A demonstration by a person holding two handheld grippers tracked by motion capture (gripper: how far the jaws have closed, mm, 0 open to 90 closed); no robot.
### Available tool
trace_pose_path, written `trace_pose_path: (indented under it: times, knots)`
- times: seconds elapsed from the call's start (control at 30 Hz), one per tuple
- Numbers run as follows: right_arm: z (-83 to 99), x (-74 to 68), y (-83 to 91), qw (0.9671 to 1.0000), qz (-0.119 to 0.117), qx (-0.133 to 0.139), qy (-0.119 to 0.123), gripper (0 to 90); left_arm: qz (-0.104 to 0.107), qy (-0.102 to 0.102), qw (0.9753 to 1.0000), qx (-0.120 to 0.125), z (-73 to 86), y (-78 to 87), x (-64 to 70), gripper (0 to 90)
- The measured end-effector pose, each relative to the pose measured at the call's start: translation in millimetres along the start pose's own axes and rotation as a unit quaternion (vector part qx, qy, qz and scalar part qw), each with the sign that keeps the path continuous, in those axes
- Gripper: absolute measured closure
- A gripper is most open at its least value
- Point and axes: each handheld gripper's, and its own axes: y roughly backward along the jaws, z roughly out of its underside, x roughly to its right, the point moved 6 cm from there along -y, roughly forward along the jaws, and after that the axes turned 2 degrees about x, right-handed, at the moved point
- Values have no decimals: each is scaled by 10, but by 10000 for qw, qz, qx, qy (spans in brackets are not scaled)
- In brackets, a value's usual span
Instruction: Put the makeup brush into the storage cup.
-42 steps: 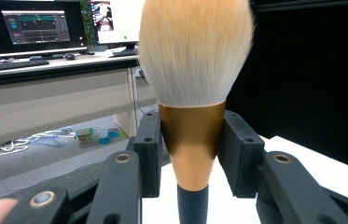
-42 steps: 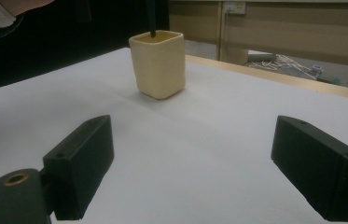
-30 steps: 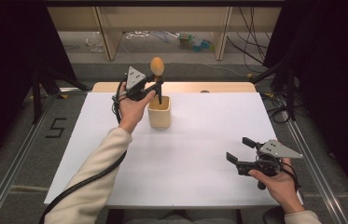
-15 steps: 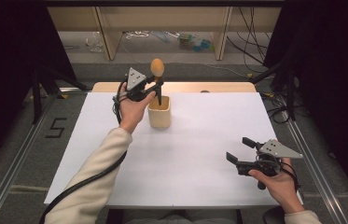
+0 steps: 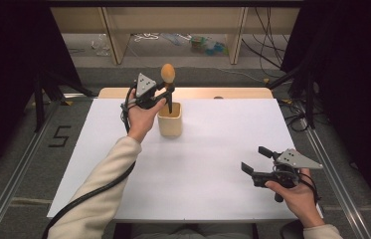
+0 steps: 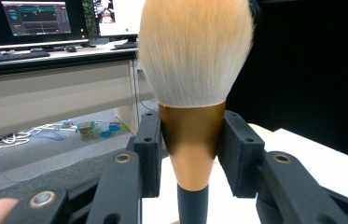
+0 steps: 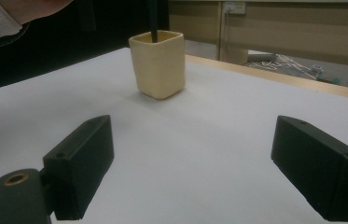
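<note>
A: Left gripper (image 5: 169, 92), upper centre of high view?
B: Clamped on brush (image 6: 194, 98) at the copper ferrule, bristles up, handle upright in the cup (image 5: 169, 120), prob. so it drops in straight.
A: Right gripper (image 5: 256, 159)?
B: Lower right, jaws wide apart, empty, parked clear.

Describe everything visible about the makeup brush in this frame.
The makeup brush stands upright, with a full, rounded head of pale orange bristles, a shiny copper collar and a thin dark handle. The handle's lower end sits inside the cream cup at the far side of the table. The left gripper is shut on the copper collar, one pad on each side.
</note>
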Motion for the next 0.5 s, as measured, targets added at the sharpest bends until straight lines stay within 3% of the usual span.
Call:
trace_pose_path:
  times: [0.5]
  knots:
    - [1,-3,0,10000,-5,-4,-7,141,-15,-5,10000,-32,43,-16,-9,623]
